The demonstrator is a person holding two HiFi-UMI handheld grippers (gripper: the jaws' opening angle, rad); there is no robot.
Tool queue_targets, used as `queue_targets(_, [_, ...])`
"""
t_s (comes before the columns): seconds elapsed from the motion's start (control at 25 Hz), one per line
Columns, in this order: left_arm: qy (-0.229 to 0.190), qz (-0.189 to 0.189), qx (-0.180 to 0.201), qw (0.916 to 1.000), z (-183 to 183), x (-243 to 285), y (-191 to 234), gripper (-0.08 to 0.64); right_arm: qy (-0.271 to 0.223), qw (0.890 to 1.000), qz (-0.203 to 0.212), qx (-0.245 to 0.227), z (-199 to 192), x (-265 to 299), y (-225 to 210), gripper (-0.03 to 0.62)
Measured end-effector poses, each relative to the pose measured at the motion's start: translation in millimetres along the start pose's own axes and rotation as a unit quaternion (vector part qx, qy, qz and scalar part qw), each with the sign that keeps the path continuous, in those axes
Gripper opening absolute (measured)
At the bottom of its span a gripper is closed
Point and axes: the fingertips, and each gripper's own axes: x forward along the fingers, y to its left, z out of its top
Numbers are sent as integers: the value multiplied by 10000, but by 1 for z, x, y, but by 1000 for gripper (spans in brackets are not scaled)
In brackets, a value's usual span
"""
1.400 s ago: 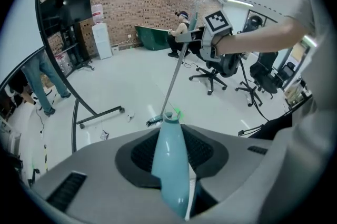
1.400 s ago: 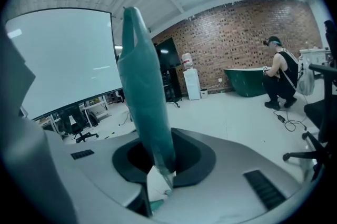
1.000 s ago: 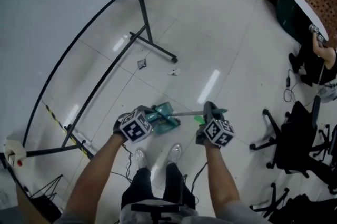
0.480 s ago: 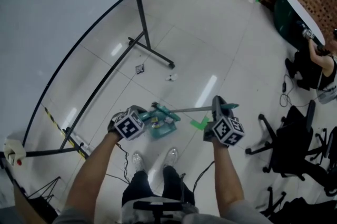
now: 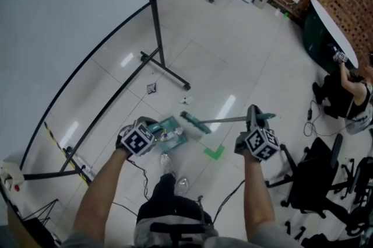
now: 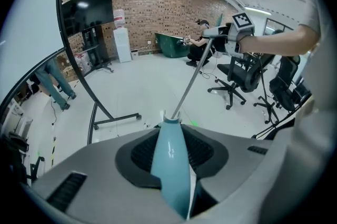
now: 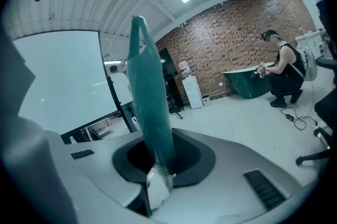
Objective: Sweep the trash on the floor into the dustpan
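In the head view my left gripper [image 5: 145, 137] is shut on the handle of a teal dustpan [image 5: 170, 129], which holds a few pale bits. My right gripper [image 5: 256, 135] is shut on the dark teal grip of a broom [image 5: 218, 121]. The broom's thin shaft runs left to its head [image 5: 193, 122], just right of the dustpan. Two bits of trash lie farther out on the floor: a dark piece [image 5: 151, 88] and a white piece [image 5: 186, 100]. In the left gripper view the pale blue dustpan handle [image 6: 171, 159] sits between the jaws. The right gripper view shows the broom grip [image 7: 150, 112] clamped upright.
A screen stand's black legs [image 5: 169, 73] cross the floor beyond the trash. A green tape mark [image 5: 214, 152] lies near my feet. Office chairs [image 5: 317, 177] stand at the right. A person [image 5: 347, 89] crouches by a green tub [image 5: 319, 25] at the far right.
Both grippers have moved forward, the right one higher and farther right. The broom head has come off the dustpan to its right side. My feet have stepped forward.
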Motion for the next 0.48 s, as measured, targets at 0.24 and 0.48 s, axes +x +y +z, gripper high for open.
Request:
queue_targets(0.24, [-48, 31, -273, 9996, 12, 15, 58, 120, 52, 9985, -337, -439, 19, 62, 9, 48])
queue_targets(0.48, [-62, 25, -459, 9989, 53, 40, 91, 120, 114, 9979, -428, -480, 29, 122, -11, 48])
